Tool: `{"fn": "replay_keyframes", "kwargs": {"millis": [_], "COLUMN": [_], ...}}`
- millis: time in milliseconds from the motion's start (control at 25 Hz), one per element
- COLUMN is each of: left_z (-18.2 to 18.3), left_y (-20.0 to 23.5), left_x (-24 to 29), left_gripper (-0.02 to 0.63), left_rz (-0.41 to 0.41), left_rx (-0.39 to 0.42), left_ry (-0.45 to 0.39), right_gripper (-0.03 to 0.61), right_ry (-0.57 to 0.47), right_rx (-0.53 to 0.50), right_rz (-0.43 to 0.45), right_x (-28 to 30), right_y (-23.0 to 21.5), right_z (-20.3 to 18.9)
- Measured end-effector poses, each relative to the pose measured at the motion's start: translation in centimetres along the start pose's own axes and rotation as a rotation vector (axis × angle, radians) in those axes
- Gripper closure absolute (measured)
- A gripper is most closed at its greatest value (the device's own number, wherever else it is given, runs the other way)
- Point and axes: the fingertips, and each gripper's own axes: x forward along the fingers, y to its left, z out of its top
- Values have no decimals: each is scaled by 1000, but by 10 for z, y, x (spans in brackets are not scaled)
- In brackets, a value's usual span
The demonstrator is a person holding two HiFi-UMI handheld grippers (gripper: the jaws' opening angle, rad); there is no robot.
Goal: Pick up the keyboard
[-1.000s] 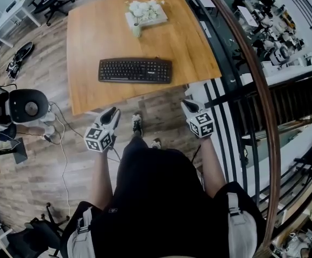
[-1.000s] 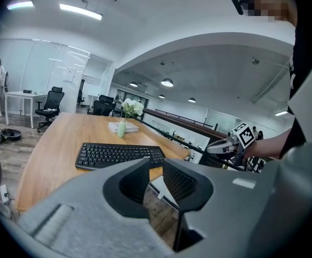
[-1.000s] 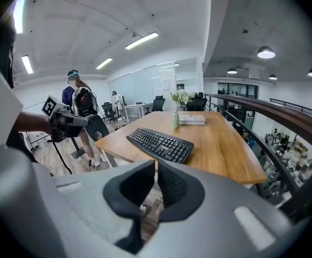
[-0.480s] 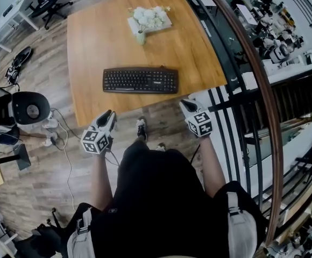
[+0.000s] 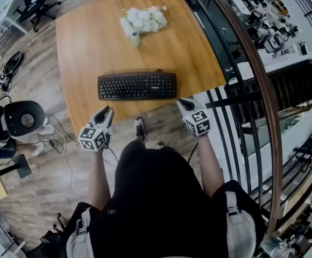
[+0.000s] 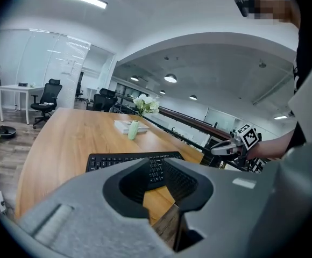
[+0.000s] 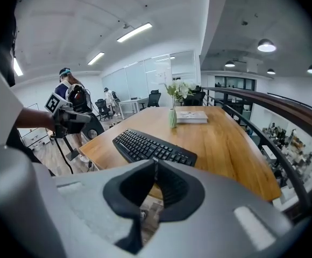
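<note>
The black keyboard (image 5: 137,85) lies flat near the front edge of the wooden table (image 5: 91,42), and nothing touches it. My left gripper (image 5: 105,114) is shut and empty, just off the table's front edge, below the keyboard's left end. My right gripper (image 5: 184,102) is also shut and empty, at the front edge below the keyboard's right end. In the left gripper view the keyboard (image 6: 113,160) shows beyond my closed left gripper (image 6: 175,208), with the right gripper (image 6: 228,148) off to the side. In the right gripper view the keyboard (image 7: 150,147) lies ahead of the closed right gripper (image 7: 156,171).
A small vase with white flowers (image 5: 136,36) stands beside a book (image 5: 150,21) at the table's far side. A dark curved railing (image 5: 242,52) runs along the right of the table. A round grey device (image 5: 24,117) and cables lie on the floor at the left.
Both grippers have moved forward to the table's front edge, closer to the keyboard. Their jaws stay shut. The keyboard has not moved on the table.
</note>
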Motion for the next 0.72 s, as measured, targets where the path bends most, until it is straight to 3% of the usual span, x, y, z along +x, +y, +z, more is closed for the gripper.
{"fn": "replay_keyframes", "kwargs": {"millis": [720], "left_z": [16], "left_y": [55], "left_x": [51], "left_gripper": [526], "left_rz": [-45], "left_rx": [13], "left_ry": [62], "right_gripper": [560], "right_ry": [27], "right_rx": [12], "right_rz": [-18], "right_x": [57], "right_y": [-19], "right_z": [25]}}
